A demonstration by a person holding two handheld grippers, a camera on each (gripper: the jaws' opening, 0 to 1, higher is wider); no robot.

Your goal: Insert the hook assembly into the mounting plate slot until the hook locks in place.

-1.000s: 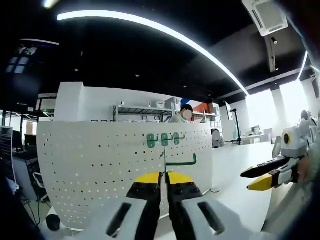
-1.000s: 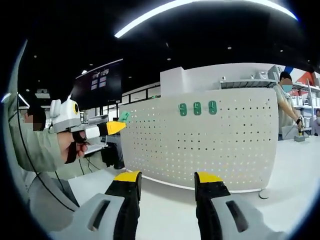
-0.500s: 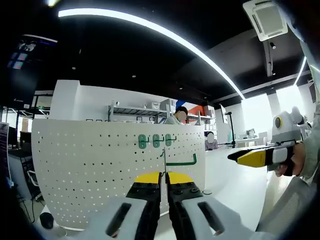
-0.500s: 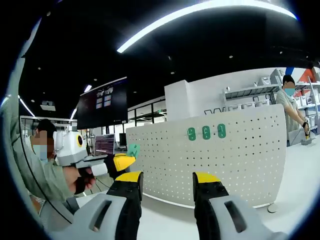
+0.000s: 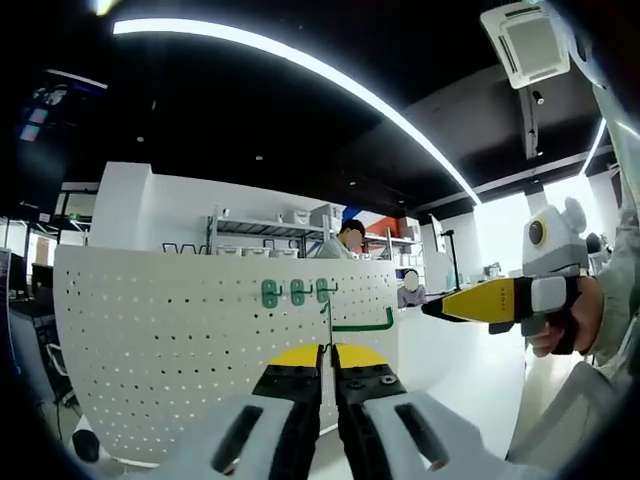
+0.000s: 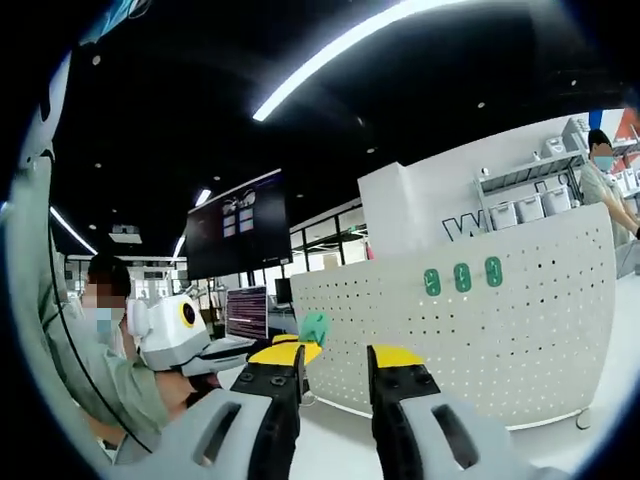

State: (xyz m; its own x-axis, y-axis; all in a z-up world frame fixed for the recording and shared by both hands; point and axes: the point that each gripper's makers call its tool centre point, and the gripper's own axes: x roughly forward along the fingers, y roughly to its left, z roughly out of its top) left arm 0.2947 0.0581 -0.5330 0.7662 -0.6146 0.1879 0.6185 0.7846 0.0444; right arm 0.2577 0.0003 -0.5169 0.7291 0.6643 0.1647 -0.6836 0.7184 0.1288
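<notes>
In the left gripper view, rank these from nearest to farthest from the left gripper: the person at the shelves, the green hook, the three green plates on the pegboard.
1. green hook, held in the left gripper.
2. three green plates, on the pegboard, up-left.
3. person at the shelves, behind the pegboard.

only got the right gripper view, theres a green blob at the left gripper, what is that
Observer: The left gripper is shut on a green hook. In the left gripper view its bent arm sticks out to the right.
Operator: wheres it aimed
Observer: At the pegboard, just below the three green plates. Whether it touches the board can't be judged.
</notes>
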